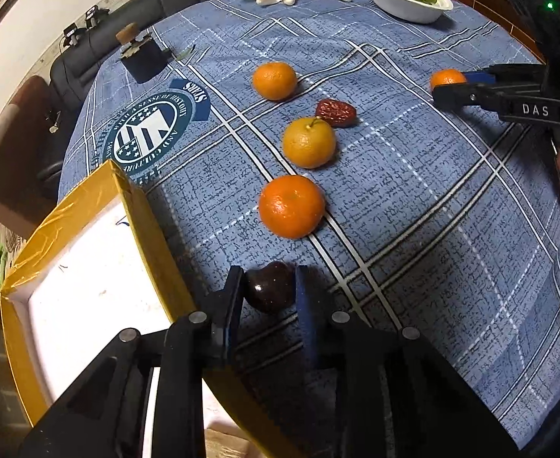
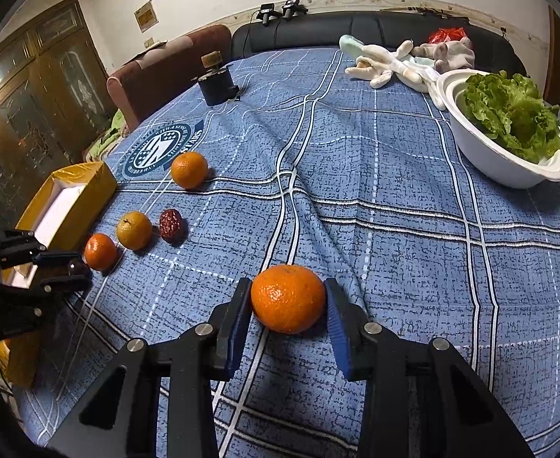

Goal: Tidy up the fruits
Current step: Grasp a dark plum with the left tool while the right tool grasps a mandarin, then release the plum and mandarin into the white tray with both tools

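Note:
My left gripper point(image 1: 268, 290) is shut on a dark red plum point(image 1: 269, 286) just above the blue cloth, beside the yellow box point(image 1: 142, 221). Ahead of it lie three mandarins point(image 1: 291, 206) point(image 1: 309, 143) point(image 1: 274, 80) and a wrinkled red date point(image 1: 335, 112). My right gripper point(image 2: 289, 305) is shut on an orange mandarin point(image 2: 287, 297) resting on the cloth; it also shows in the left wrist view point(image 1: 448, 86) at the right. The right wrist view shows the left gripper point(image 2: 64, 271) at the far left by the box point(image 2: 89, 191).
A white bowl of lettuce point(image 2: 501, 168) sits at the right. White gloves point(image 2: 394, 63) lie at the far edge. A small black device point(image 2: 217, 84) stands at the far left. A blue checked cloth point(image 2: 356, 198) covers the table. Chairs stand behind.

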